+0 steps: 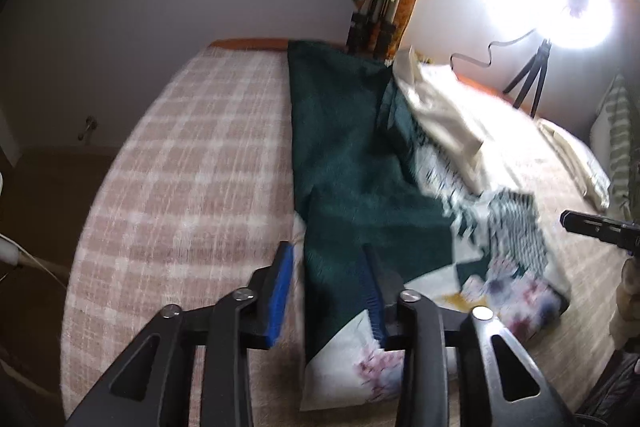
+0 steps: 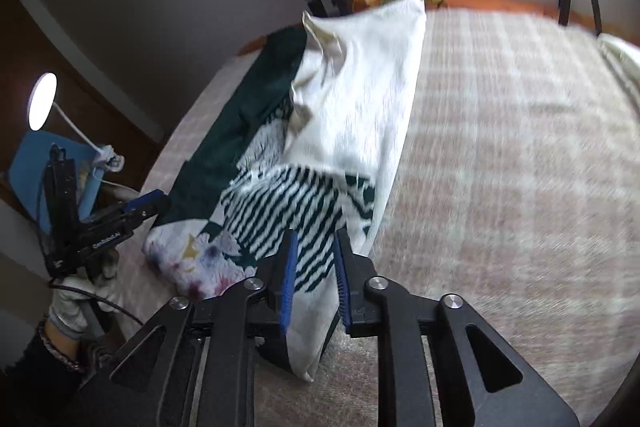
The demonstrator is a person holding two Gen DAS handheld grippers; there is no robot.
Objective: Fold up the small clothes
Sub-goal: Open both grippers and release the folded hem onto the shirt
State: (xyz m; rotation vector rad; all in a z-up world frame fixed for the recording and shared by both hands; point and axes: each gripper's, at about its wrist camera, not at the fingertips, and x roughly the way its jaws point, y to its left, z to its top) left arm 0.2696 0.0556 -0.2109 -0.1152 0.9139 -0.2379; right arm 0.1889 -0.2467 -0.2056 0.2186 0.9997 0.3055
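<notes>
The right gripper [image 2: 314,273], nearest the right wrist camera, has its jaws a little apart with the near edge of the garment [image 2: 320,131] between them; whether the blue pads [image 2: 289,277] press on the cloth, I cannot tell. The garment, dark green and white with stripes and a flower print, lies in a long folded strip on the checked bedspread [image 2: 500,147], running from near to far. The left gripper [image 1: 326,291] straddles its near left edge, jaws open and gripping nothing that shows.

If the right jaws are loose, the folded edge could slide out and the layers fall open. A pull by one hand alone could skew the strip, or drag the bedspread with it.
</notes>
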